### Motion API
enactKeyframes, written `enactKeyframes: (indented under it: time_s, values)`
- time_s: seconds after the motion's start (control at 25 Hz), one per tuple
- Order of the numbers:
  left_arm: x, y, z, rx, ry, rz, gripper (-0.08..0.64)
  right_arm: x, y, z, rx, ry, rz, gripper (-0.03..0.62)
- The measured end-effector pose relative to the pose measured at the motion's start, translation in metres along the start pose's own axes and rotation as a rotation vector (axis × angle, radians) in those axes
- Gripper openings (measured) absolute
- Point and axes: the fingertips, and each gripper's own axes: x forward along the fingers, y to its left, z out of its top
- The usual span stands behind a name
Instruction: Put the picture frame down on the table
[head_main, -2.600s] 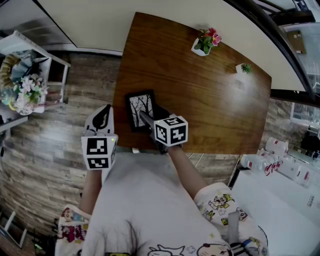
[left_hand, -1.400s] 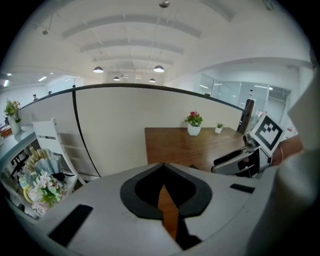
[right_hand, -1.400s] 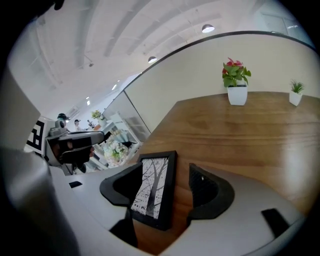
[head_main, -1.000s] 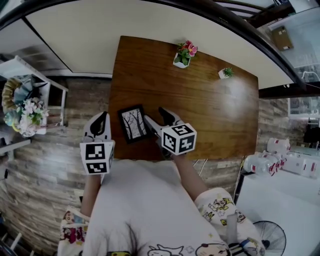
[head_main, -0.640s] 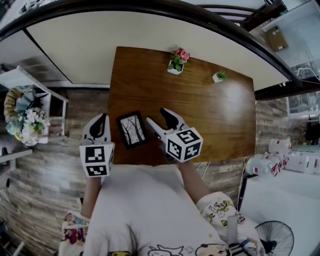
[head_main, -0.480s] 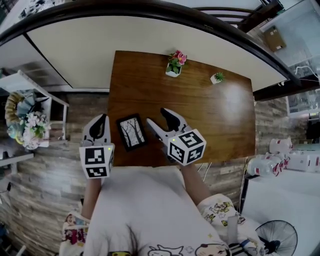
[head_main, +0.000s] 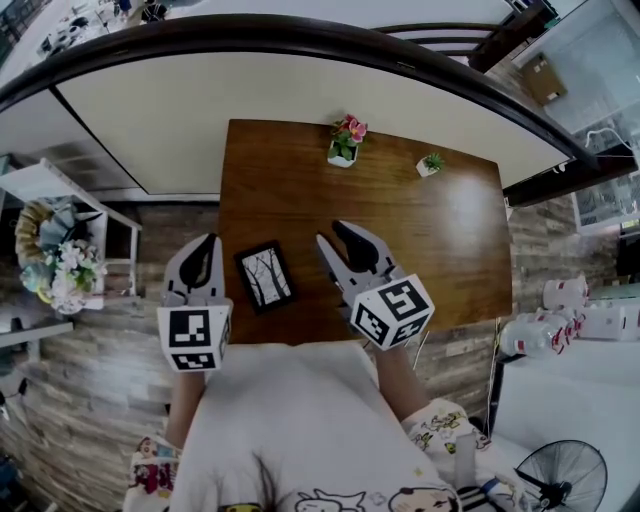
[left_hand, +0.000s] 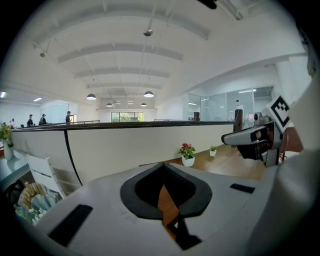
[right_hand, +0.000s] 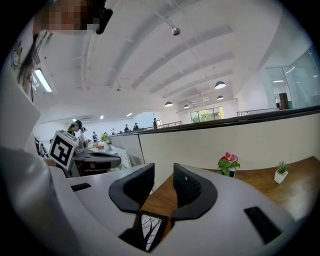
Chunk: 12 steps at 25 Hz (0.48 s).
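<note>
standing by the long wooden table (head_main: 400, 200), i see it run away from the person, and the action sits at its near left corner. both hands are held up above that edge, one to each side of the job.

the right gripper (head_main: 338, 240) is the bulkier shape from above. its jaws have just been closing and now stand at a middling gap with nothing between the pads; its own view shows only bare wood through the gap. the left gripper (head_main: 203, 248) hangs over the floor just off the table's left edge, its tips together and empty.

the picture frame (head_main: 265, 276) lies flat, face up, on the wood between the two, touching neither. it is to the left of the right gripper's tips and below them, showing low in the right gripper view under the jaws. its long axis runs away from the person, the far end leaning slightly left. the two grippers look about equally near it.

to my eye the putting down is done. if it wanted a nudge, the right gripper is the readier one.

far back stand a flower pot (head_main: 343, 140) and a tiny plant (head_main: 430, 163), well apart from all this.
</note>
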Motion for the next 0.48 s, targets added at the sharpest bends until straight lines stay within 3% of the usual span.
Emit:
enactKeyframes:
  time_s: [0.32,0.48]
  values:
    - [0.0,-0.012,0.007,0.003,-0.01,-0.041,0.003,-0.012,-0.007,0.014,-0.001,-0.053,-0.022,0.029]
    - [0.001,-0.016,0.002,-0.001,0.004,-0.054,0.003,-0.017,-0.01,0.013,-0.032,-0.05,-0.043,0.012]
